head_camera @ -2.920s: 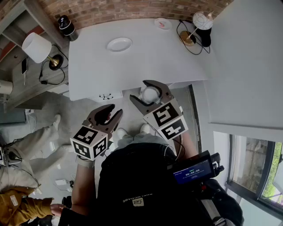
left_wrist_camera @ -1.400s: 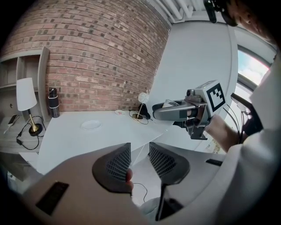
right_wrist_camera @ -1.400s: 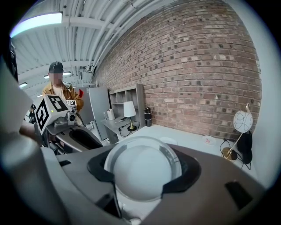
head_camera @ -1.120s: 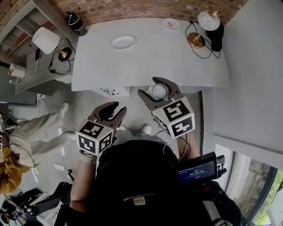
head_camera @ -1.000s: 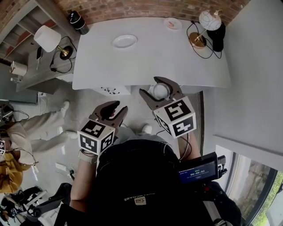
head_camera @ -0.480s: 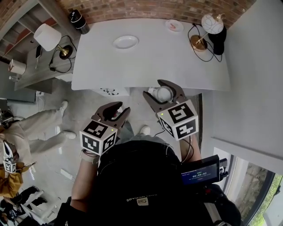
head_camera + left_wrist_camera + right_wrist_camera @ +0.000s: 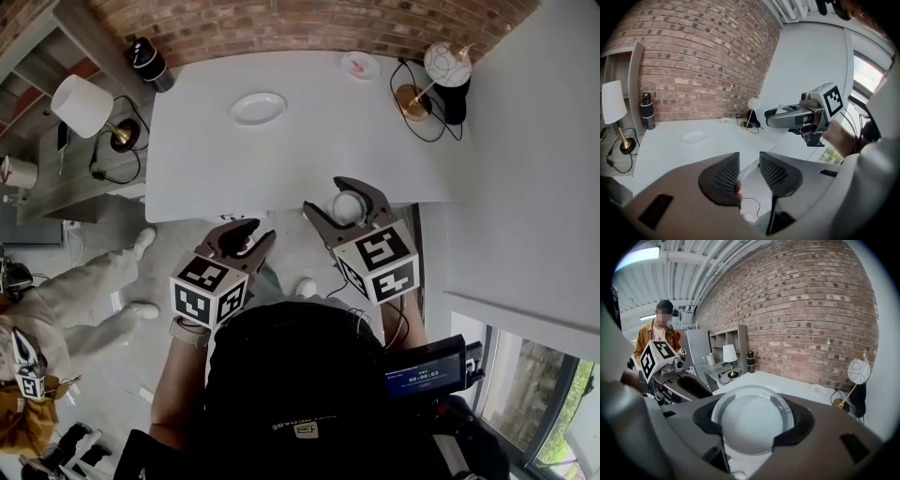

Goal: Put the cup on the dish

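Already you have the white cup (image 7: 350,207) clasped in your right gripper (image 7: 341,197), at the table's (image 7: 309,150) near edge. The empty dish (image 7: 259,108) lies well apart. Your left gripper (image 7: 246,236) is slightly parted and holds nothing. Carrying and placing are left.

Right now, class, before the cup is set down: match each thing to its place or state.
Things:
1. cup
2. white dish
3. left gripper
4. lamp with the white shade

Places or states:
A. stands on the grey shelf left of the table
B. empty, jaws a little apart
C. clamped between the jaws of the right gripper
D. lies bare on the white table, toward the brick wall

Pairs: 1-C, 2-D, 3-B, 4-A.
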A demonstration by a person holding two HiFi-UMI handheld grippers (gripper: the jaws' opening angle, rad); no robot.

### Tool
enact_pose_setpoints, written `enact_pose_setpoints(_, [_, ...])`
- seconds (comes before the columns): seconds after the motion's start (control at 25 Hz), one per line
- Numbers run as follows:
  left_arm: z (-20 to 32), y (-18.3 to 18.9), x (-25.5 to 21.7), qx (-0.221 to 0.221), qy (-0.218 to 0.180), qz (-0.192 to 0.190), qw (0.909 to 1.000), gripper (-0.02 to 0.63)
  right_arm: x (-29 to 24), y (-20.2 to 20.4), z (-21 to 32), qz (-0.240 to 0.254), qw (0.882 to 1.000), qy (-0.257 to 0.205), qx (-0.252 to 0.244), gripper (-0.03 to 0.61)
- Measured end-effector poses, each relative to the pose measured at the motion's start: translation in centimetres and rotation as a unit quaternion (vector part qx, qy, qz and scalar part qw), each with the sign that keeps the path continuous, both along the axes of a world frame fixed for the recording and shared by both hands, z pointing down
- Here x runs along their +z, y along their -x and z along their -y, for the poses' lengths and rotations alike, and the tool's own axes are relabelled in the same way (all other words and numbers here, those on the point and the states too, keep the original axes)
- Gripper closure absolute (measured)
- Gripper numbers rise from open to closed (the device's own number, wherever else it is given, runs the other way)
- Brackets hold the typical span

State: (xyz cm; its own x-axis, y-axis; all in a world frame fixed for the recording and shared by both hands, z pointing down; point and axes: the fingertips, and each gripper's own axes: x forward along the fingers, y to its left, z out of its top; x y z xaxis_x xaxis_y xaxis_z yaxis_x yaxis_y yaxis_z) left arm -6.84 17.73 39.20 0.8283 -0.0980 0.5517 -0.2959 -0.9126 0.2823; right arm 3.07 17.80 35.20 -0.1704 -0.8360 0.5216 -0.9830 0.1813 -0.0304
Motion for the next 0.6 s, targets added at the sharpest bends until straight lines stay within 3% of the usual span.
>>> enact_pose_setpoints(0.6, [11.5, -1.1, 0.2, 0.061, 0.019, 0.0, 0.998, 0.477, -0.4, -1.4, 9.5, -0.011, 0.997, 0.029, 0.068, 0.319])
